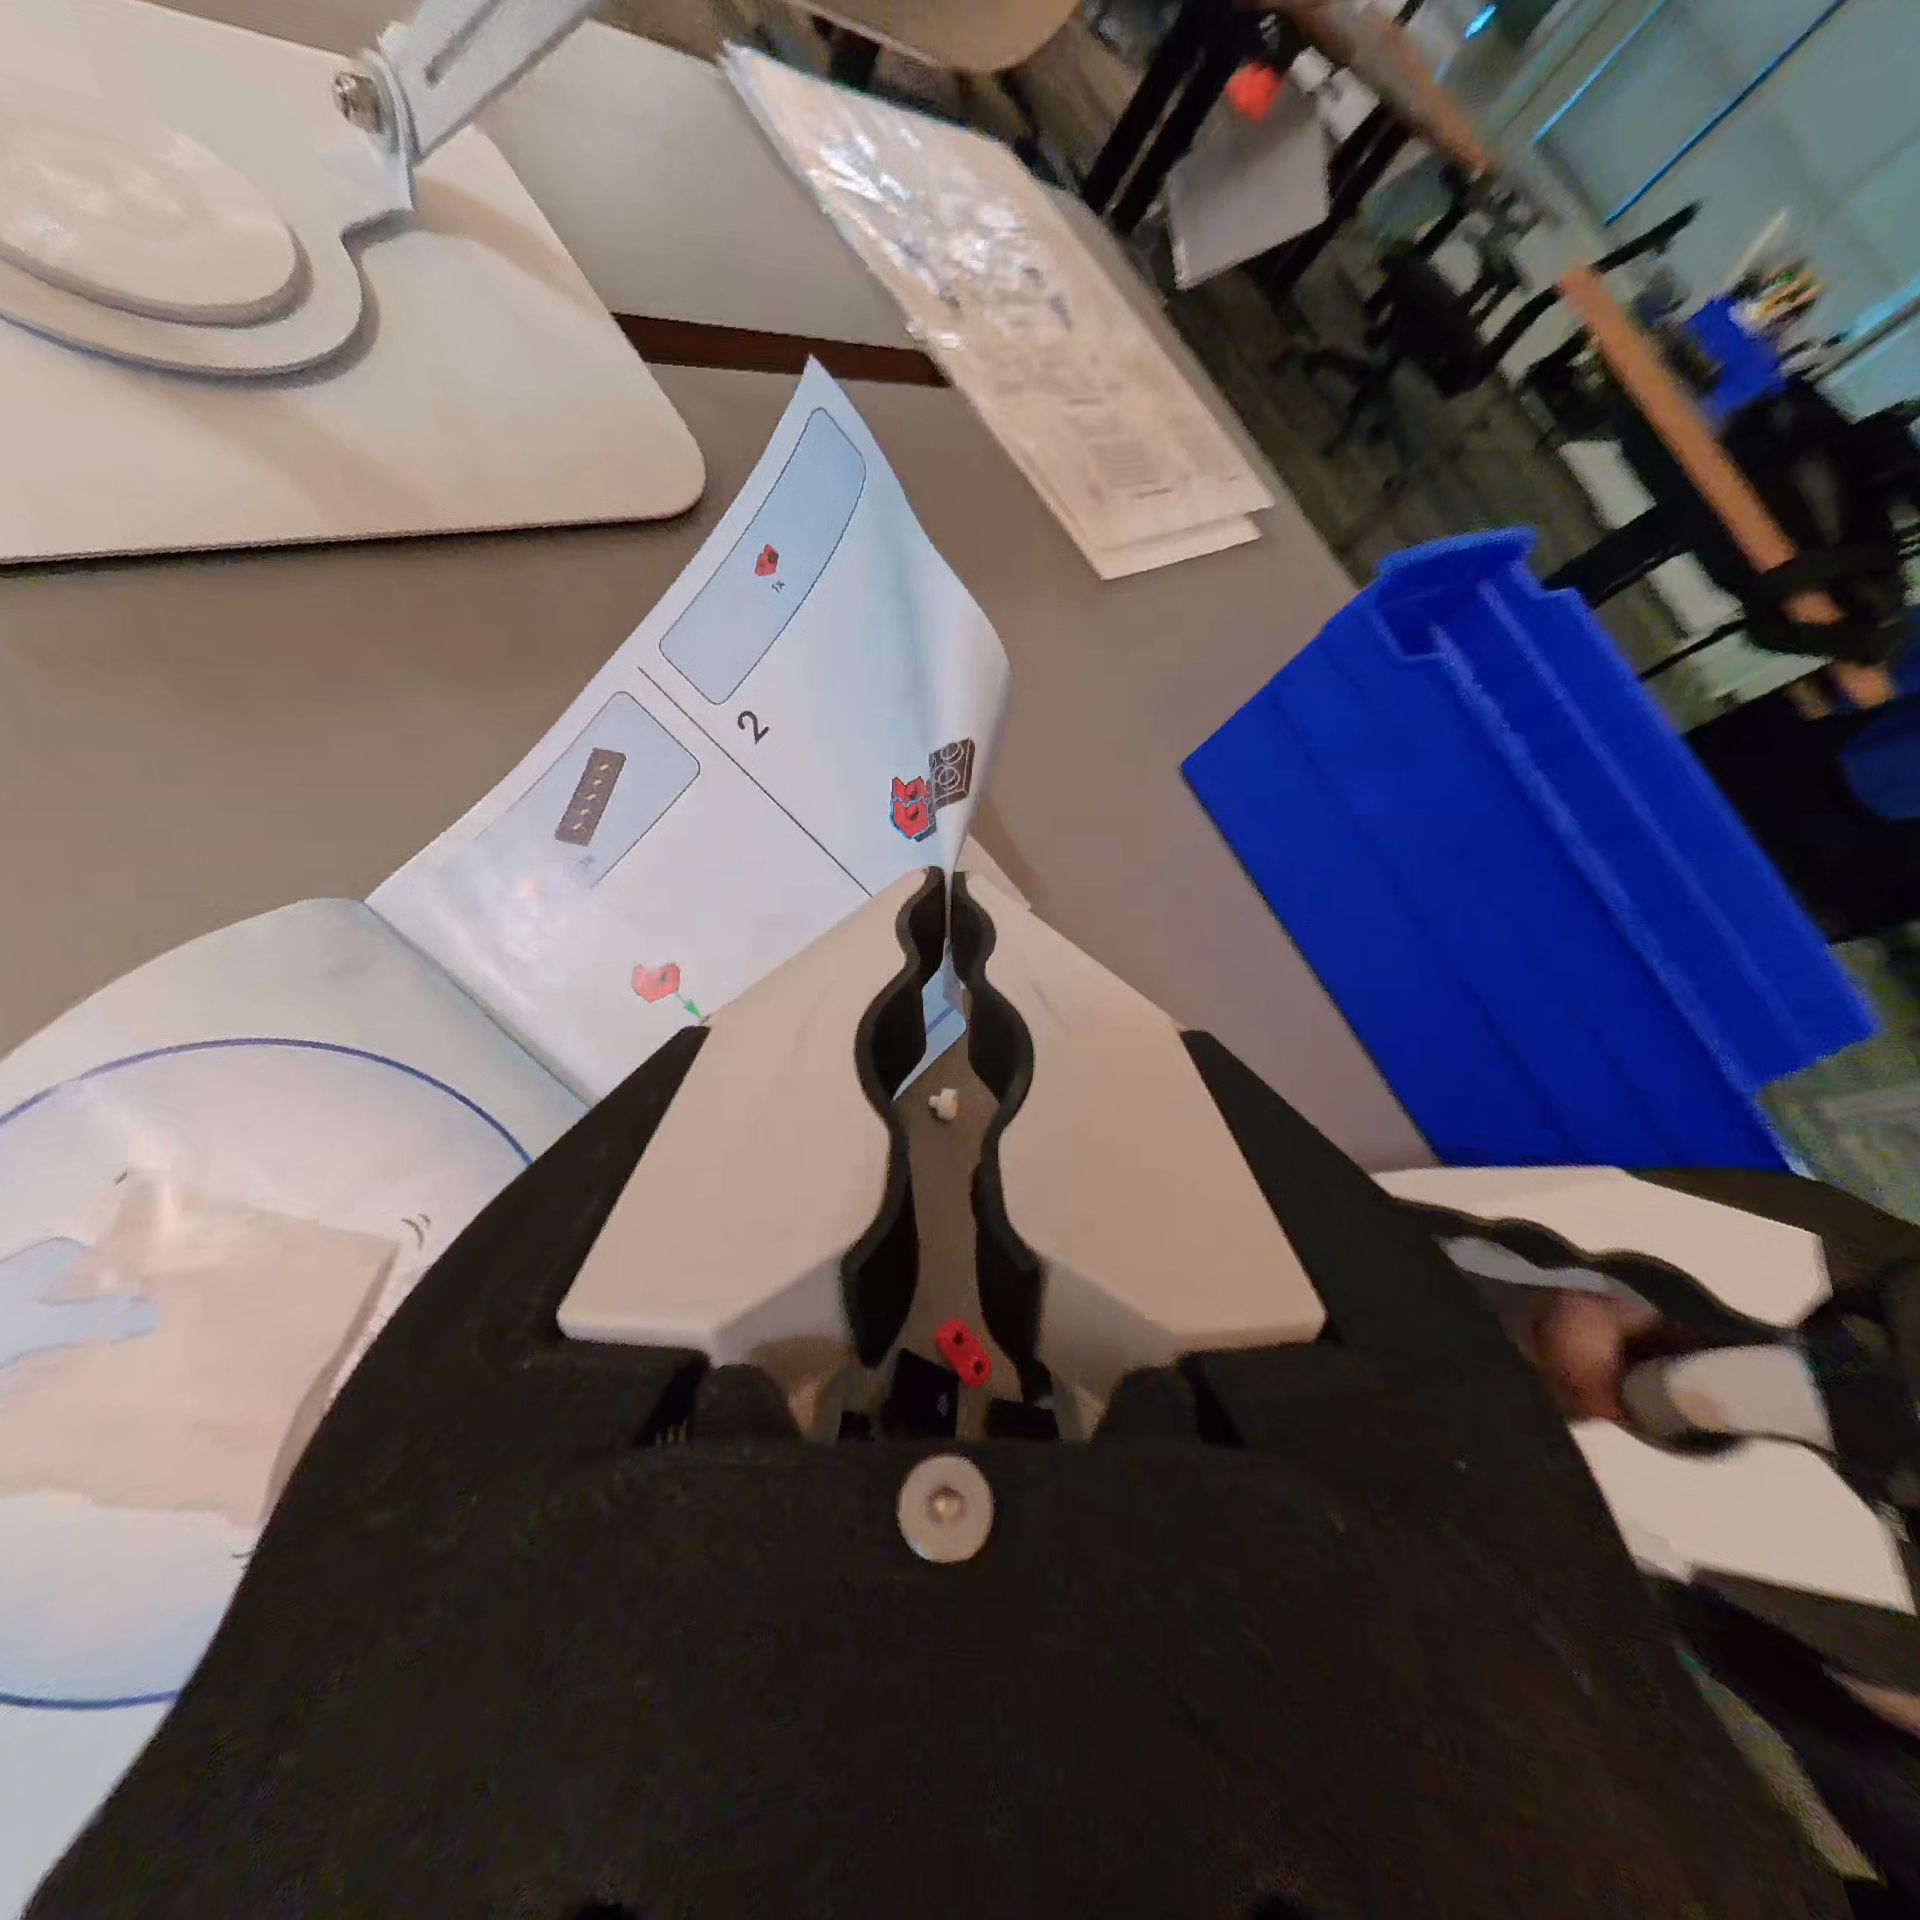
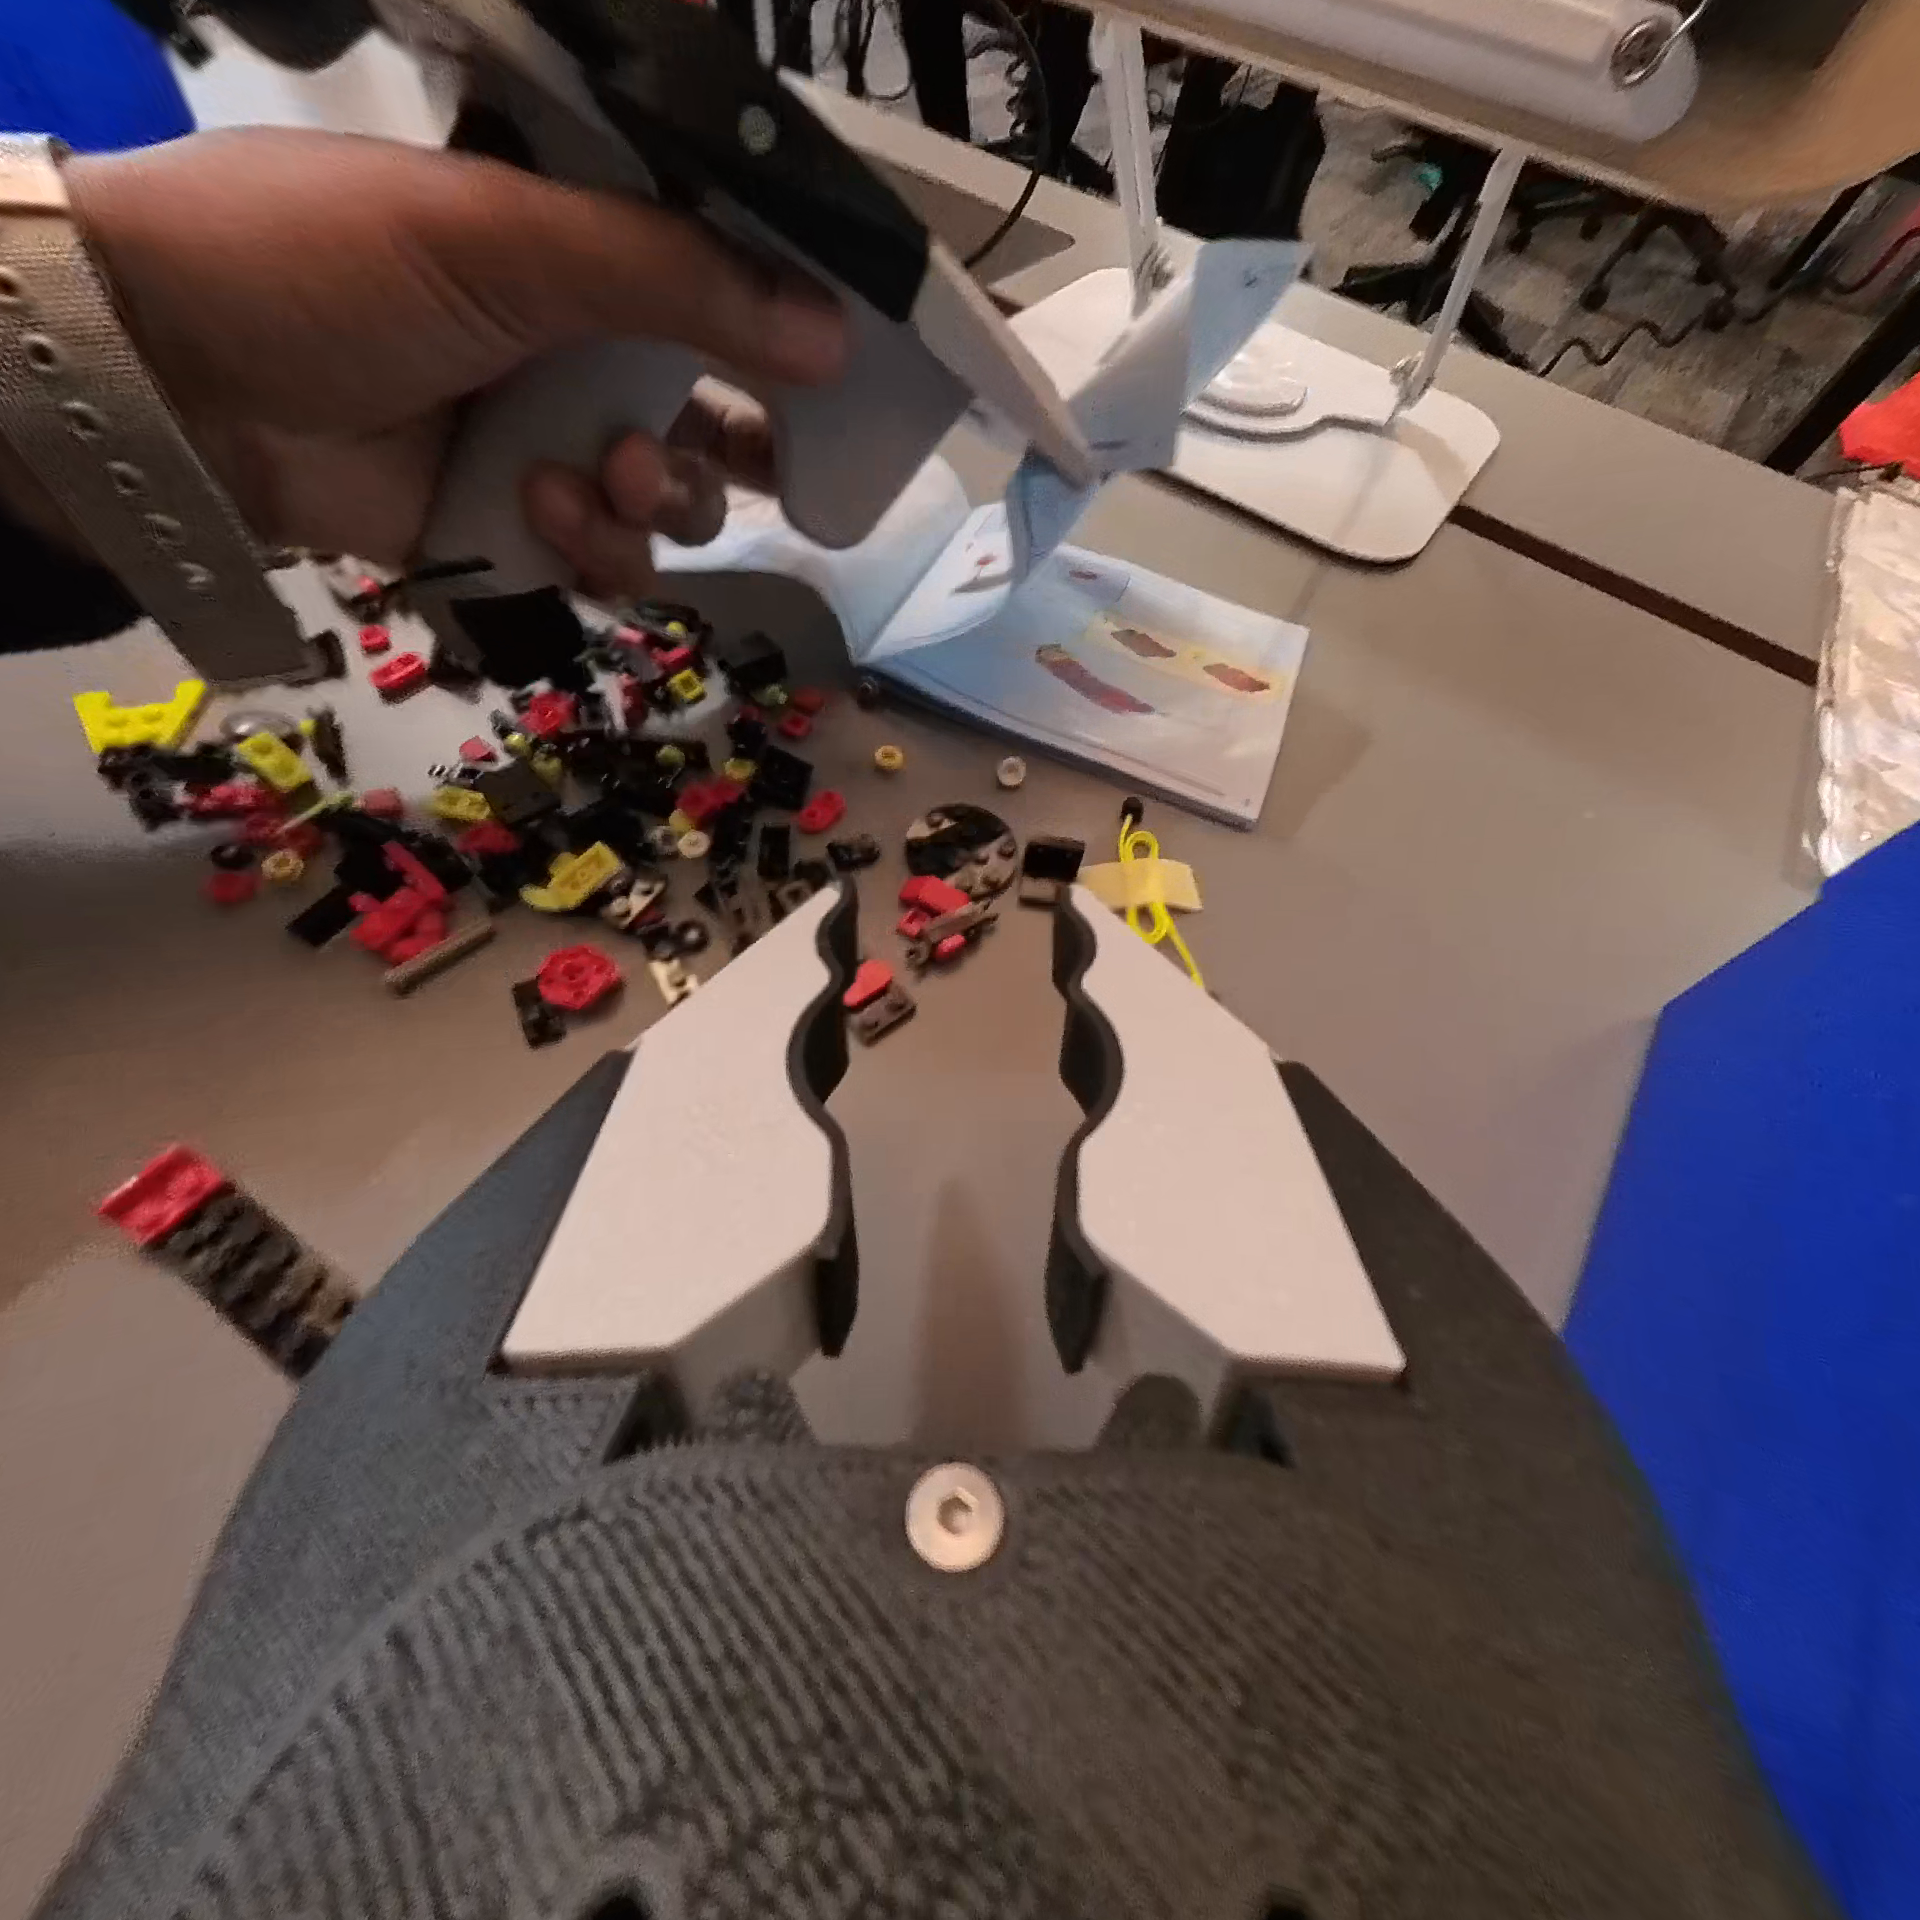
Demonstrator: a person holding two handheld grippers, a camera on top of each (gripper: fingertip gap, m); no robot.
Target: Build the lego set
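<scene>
My left gripper (image 1: 948, 883) is shut on the edge of a light-blue page (image 1: 790, 665) of the instruction booklet and holds that page lifted and curled. In the right wrist view the left gripper (image 2: 1075, 468) pinches the raised page (image 2: 1153, 374) above the open booklet (image 2: 1132, 707) lying on the grey table. My right gripper (image 2: 951, 914) is open and empty, low over the table, just short of a spread of loose red, black and yellow lego pieces (image 2: 540, 790). A small red-and-black assembly (image 2: 878, 997) lies between its fingertips' line. A black plate with a red piece (image 2: 223, 1247) lies near left.
A white lamp base (image 1: 260, 343) stands at the back; it also shows in the right wrist view (image 2: 1340, 426). A blue bin (image 1: 1538, 862) stands on the right, seen also beside my right gripper (image 2: 1766, 1299). A plastic bag with papers (image 1: 1039, 312) lies behind. A yellow string piece (image 2: 1148, 883) lies near the booklet. Left tips to right tips: about 12 cm.
</scene>
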